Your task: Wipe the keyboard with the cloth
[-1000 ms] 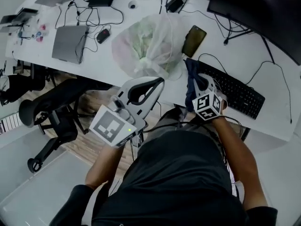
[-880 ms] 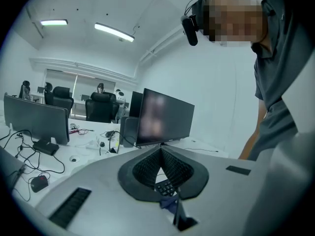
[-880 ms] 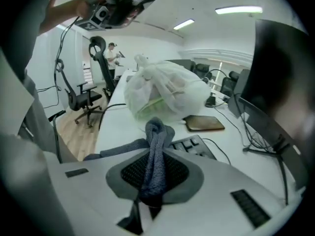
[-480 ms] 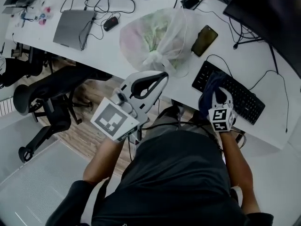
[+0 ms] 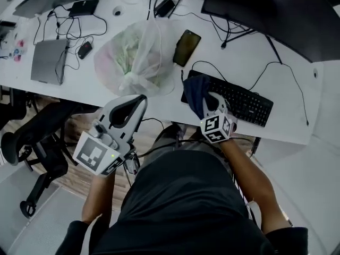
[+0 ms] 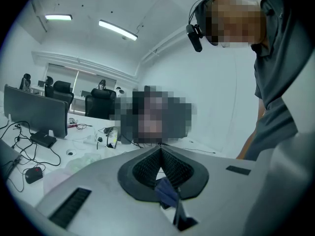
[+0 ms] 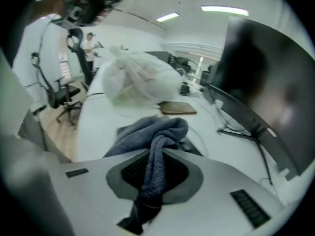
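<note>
Nearest me, the left gripper [image 5: 139, 101] hung off the desk's near edge, well apart from the work, its ribbed dark pads pressed together at the tips w/ nothing I could make out pinched there. The right gripper [image 5: 208, 101] was the one on the job: its jaws were clamped on a fold of the cloth [image 5: 195, 89], a blue-grey terry thing, nubbly and limp, bunched into a soft heap that spilled out ahead of the pads. That heap sat on the left end of the keyboard [image 5: 245, 103], which was black, flat, low-keyed and lay near the desk's front edge. Its long axis ran off to the right of the fingers, so most of the keys lay unwiped on that side (a sideways drag along the rows looked like the natural stroke, and the right hand was far nearer for it). Beyond, on the smooth white desk [image 5: 159, 97], a dark glossy phone [image 5: 187, 47] lay flat beside a crinkly translucent plastic bag [image 5: 133, 57], knotted shut. Farthest back stood a big black monitor [image 5: 276, 15].
</note>
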Available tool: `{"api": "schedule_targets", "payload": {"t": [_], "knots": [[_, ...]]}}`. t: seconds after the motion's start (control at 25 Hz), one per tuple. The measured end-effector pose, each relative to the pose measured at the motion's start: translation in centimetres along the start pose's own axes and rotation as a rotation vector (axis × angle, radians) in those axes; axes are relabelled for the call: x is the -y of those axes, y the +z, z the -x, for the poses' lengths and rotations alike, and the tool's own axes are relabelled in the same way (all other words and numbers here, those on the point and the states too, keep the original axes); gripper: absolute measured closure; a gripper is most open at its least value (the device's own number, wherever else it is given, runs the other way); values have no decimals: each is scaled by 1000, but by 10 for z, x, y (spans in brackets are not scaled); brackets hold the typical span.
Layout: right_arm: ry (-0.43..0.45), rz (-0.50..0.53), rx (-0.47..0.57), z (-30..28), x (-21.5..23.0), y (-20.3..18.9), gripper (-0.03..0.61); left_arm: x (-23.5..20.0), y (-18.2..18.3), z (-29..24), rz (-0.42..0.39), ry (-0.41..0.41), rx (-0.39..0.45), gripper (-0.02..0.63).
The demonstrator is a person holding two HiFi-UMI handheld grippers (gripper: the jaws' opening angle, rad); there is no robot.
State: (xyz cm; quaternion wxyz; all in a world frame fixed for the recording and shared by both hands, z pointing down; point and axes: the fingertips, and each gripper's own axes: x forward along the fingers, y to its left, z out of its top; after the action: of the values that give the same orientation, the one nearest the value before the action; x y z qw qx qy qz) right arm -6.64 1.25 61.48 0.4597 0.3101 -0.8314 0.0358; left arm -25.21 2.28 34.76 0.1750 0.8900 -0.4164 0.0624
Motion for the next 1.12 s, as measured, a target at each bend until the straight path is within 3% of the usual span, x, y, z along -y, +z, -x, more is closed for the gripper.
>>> {"api": "schedule_targets", "payload": {"t": [0.08, 0.12, 0.24, 0.32, 0.4, 0.52, 0.6, 0.64, 0.8, 0.88, 0.92, 1.0, 1.12], "knots": [[111, 65, 39, 5, -44, 12, 534, 4, 2, -5, -2, -19, -5, 611], [99, 59, 46, 5, -39, 13, 534, 6, 3, -7, -6, -28, -8, 611], [-107, -55, 20, 4, 51, -1, 532, 9, 6, -15, -16, -42, -13, 611], [-248, -70, -42, 9, 112, -17, 532, 12, 6, -20, -17, -47, -16, 611], [-278, -19, -98, 14, 117, -32, 532, 14, 6, -24, -15, -52, -20, 611], [-119, 126, -48, 17, 31, -26, 533, 18, 7, -31, -8, -62, -26, 611], [-30, 142, -7, 22, -1, -18, 533, 19, 8, -36, -9, -71, -30, 611], [-34, 110, -6, 25, 5, -18, 532, 19, 9, -38, -12, -74, -31, 611], [-184, -61, -32, 37, 93, -33, 532, 18, 11, -46, -16, -73, -36, 611], [-82, -153, -9, 34, 91, -33, 527, 20, 11, -51, -14, -77, -41, 611], [7, -197, 16, 32, 75, -28, 493, 22, 12, -54, -13, -82, -43, 611], [140, -227, 73, 28, 36, -12, 313, 25, 13, -59, -13, -91, -45, 611], [178, -73, 36, 14, -2, -6, 251, 26, 15, -64, -16, -96, -48, 611]]}}
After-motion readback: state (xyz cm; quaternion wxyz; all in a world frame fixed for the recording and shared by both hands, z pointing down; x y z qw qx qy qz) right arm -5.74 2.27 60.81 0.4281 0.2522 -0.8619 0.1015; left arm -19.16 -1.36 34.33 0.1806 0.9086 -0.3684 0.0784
